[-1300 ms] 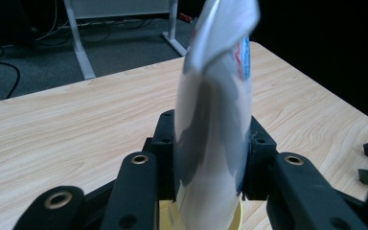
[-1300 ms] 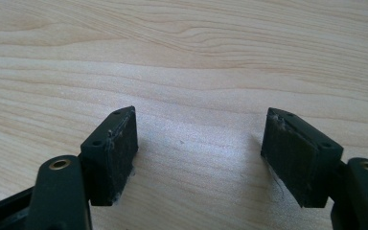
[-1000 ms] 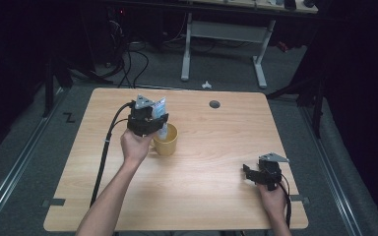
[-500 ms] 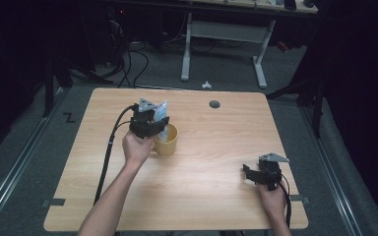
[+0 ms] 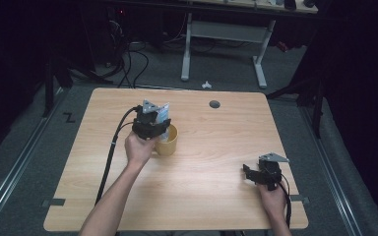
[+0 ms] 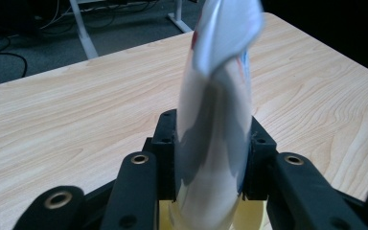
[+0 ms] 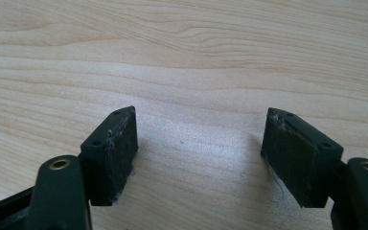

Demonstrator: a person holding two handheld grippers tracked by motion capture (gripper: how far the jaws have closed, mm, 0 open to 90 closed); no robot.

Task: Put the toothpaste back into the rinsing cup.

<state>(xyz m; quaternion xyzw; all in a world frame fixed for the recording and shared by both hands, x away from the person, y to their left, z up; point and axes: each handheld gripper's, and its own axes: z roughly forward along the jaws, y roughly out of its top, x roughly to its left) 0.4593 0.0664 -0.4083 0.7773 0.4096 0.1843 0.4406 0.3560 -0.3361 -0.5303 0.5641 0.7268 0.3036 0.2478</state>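
A yellow mug (image 5: 169, 143) stands left of the middle of the wooden table (image 5: 211, 206). My left gripper (image 5: 153, 129) hovers over its left rim, shut on a silvery white packet (image 5: 163, 113) that sticks up out of the jaws. In the left gripper view the packet (image 6: 218, 96) is pinched between the two black pads of the left gripper (image 6: 213, 160), and the mug's yellow rim (image 6: 249, 218) shows just beneath. My right gripper (image 5: 248, 173) rests near the table's front right corner. Its jaws stand open in the right gripper view, the right gripper (image 7: 200, 151) holding nothing over bare wood.
A round grommet hole (image 5: 214, 104) lies at the table's far side. Beyond the table stand a white desk frame (image 5: 224, 34) and floor cables (image 5: 128, 59). The left gripper's black cable (image 5: 109, 157) trails across the table's left half.
My left gripper has sunk slightly over the mug with the packet still in it. The right gripper has stayed in place.
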